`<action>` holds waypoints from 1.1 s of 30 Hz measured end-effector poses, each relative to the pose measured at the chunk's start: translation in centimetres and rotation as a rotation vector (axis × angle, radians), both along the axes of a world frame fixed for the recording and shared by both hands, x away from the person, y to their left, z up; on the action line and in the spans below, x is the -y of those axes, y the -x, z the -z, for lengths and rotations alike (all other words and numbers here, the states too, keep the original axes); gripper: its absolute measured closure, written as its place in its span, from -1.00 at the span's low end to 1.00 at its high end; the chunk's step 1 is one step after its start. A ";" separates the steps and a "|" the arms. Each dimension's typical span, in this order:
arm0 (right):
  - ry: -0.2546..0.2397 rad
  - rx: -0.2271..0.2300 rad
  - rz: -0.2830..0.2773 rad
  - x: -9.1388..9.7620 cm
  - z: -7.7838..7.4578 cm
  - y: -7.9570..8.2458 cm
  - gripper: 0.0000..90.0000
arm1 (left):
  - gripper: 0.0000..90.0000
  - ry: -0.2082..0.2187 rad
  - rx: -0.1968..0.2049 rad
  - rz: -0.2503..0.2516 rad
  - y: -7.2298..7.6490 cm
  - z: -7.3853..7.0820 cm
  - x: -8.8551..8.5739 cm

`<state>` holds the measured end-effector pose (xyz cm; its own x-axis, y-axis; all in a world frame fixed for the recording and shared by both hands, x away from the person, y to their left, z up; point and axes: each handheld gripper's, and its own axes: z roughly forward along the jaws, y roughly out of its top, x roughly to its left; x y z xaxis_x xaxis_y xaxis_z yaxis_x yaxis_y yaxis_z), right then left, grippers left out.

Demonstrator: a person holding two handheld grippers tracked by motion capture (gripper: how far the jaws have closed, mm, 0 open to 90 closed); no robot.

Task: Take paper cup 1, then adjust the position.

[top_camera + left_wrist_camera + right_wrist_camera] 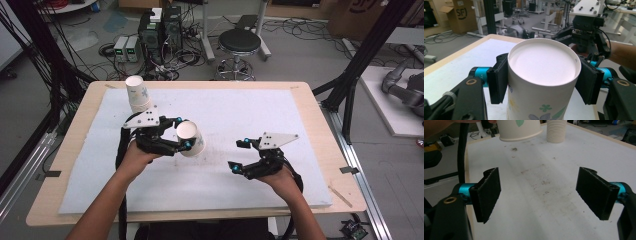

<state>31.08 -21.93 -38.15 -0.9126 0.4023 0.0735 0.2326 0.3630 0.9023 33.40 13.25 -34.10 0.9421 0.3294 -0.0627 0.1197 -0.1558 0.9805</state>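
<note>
In the high view, left of the frame's middle, the left gripper (184, 137) clenches a white paper cup (190, 138), which is held upside down and tilted, its flat bottom toward the camera. The left gripper view confirms the grasp: both black pads (498, 81) press against the cup (541, 82) on opposite sides, just below its bottom rim, and a green and purple flower print shows on the wall at the lower edge of that frame. In the right gripper view the cup's open rim (520, 130) hangs clear of the white mat (549, 185) at the upper left of the frame. A stack of similar cups (138, 93) stands upside down in the upper left of the mat (240, 107), behind the left gripper; whether it touches the gripper's grey plate is hard to tell from above. The right gripper (240, 155), lower right of centre in the high view, is released, its jaws wide apart with only stained mat between them.
</note>
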 end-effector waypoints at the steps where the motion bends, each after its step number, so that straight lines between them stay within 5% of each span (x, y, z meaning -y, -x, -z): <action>1: 0.000 0.000 0.000 0.0 0.0 0.0 -0.55 | -0.23 0.000 -0.001 0.003 0.0 0.0 0.1; 17: -0.013 0.016 -0.042 -1.1 -0.2 0.6 -0.55 | -0.23 -0.016 -0.028 0.084 1.1 1.0 2.8; 33: -0.027 0.003 -0.145 -2.3 0.1 1.4 -0.55 | -0.23 -0.049 -0.030 0.197 2.2 1.3 5.3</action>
